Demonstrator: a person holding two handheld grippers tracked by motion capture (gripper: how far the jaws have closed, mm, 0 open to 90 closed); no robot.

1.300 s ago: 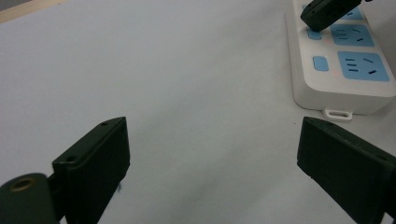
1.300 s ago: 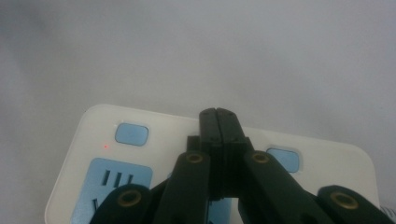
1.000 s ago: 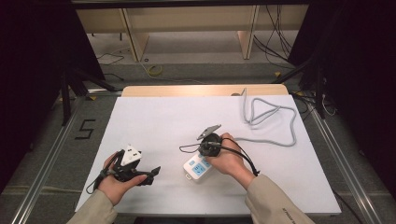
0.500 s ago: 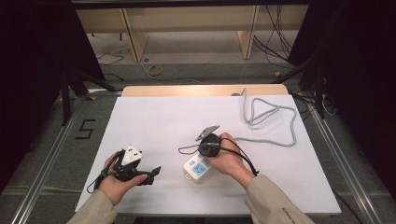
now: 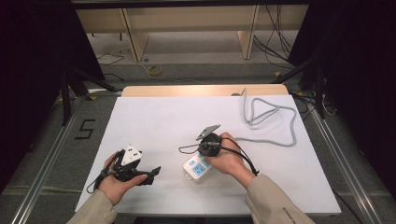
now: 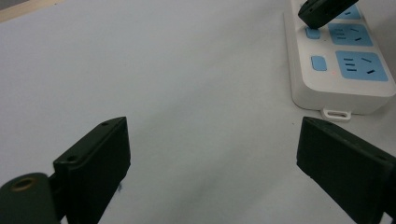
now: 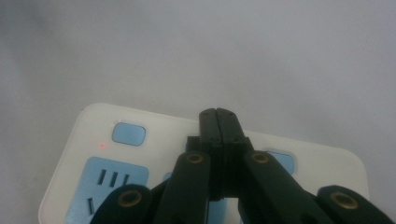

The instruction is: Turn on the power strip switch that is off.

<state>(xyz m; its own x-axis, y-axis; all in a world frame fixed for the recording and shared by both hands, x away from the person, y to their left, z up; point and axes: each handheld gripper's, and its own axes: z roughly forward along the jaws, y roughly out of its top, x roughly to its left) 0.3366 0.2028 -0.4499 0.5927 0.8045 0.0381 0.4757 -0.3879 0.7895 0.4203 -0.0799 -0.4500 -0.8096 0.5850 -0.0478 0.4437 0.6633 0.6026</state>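
A white power strip (image 5: 198, 169) with blue sockets and blue switches lies on the white table near the front edge. My right gripper (image 5: 201, 160) is shut, its jaws pressed together, and points down onto the strip. In the right gripper view its tips (image 7: 218, 115) sit over the strip (image 7: 116, 158) between two blue switches; a small red light (image 7: 102, 145) glows beside the left one. My left gripper (image 5: 155, 171) rests to the left of the strip, open with nothing between its jaws (image 6: 212, 154). The left gripper view shows the strip (image 6: 343, 65) at upper right with the right gripper's tip (image 6: 322, 9) over it.
A grey cable (image 5: 271, 116) loops over the back right of the white table top (image 5: 159, 121). A wooden edge (image 5: 187, 90) runs along the far side. Dark floor with rails and a "5" mark (image 5: 84, 129) lies to the left.
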